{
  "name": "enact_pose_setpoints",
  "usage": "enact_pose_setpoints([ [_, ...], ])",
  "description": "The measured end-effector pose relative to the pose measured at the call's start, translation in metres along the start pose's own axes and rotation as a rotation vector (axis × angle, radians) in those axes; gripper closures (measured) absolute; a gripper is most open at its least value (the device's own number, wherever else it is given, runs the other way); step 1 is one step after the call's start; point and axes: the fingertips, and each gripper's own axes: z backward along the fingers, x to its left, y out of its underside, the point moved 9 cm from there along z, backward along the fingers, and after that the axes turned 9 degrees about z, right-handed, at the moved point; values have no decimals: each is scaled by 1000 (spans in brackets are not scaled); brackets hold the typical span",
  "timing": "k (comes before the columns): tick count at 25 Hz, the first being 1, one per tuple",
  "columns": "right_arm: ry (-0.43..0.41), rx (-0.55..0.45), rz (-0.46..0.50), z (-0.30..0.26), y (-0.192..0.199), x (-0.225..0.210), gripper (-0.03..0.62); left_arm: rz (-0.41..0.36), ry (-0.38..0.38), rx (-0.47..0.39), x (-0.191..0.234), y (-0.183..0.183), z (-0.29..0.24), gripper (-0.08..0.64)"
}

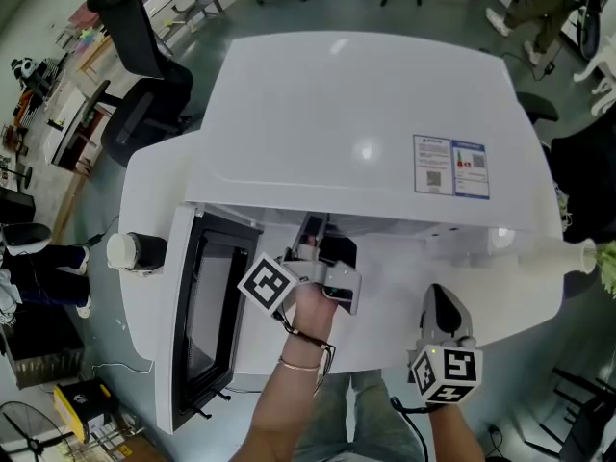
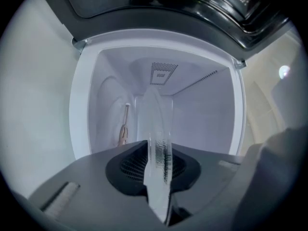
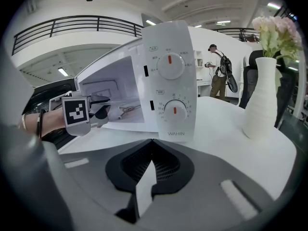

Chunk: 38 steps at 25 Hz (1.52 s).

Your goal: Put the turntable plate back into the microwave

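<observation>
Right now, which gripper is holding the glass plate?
The left gripper, shut on the clear turntable plate by its edge at the open microwave. The right gripper holds nothing.

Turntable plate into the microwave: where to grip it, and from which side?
Pinch the turntable plate at its near rim, one jaw on each face, coming from the open front of the microwave. It is a thin flat disc: only the edge fits the jaws, and the rest reaches ahead inside. The left gripper holds it so.
</observation>
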Motion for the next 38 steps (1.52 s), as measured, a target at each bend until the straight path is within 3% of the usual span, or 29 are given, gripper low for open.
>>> enact_pose_setpoints([
  [38, -9, 10, -1, -4, -2, -1, 583, 21, -40, -22, 6, -3, -22, 517],
])
